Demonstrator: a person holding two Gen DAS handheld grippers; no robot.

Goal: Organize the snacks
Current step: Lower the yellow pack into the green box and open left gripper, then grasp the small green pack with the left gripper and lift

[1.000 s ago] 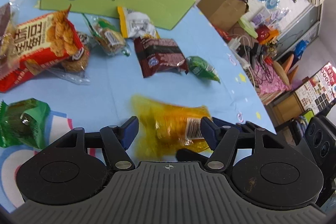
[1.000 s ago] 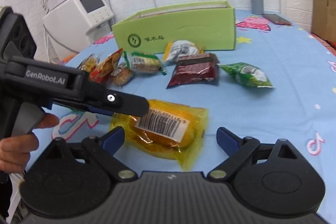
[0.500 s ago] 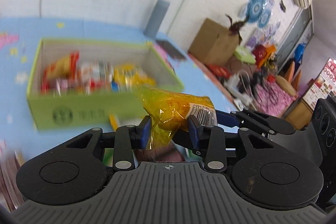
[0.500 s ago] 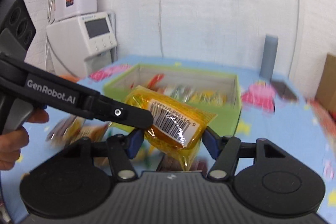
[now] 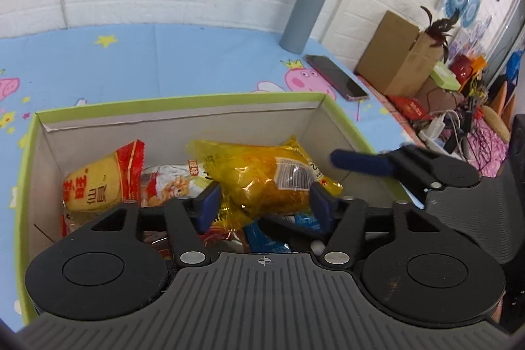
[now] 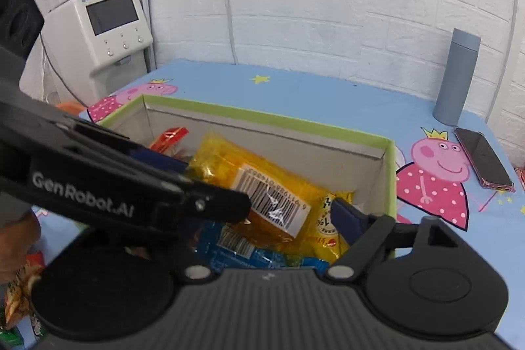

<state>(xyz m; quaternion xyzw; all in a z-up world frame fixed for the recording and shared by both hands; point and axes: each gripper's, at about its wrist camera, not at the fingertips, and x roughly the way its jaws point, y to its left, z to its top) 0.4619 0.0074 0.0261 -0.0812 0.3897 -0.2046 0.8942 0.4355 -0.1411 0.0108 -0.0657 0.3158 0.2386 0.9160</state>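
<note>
Inside green box [image 5: 341,115], yellow packet [image 5: 262,176]

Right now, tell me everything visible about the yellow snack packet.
The yellow snack packet is crinkly translucent film around an orange filling, with a white barcode label facing up. It lies tilted inside the green box, on top of other packets. Both grippers' jaws have just opened and stand clear of it; whether it has settled is unclear.

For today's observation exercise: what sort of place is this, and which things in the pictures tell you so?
Probably a lived-in room at home or a small office, not a lab: a table under a cartoon-pig tablecloth, a white water dispenser by a white brick-pattern wall, and cardboard boxes among clutter and cables.
</note>
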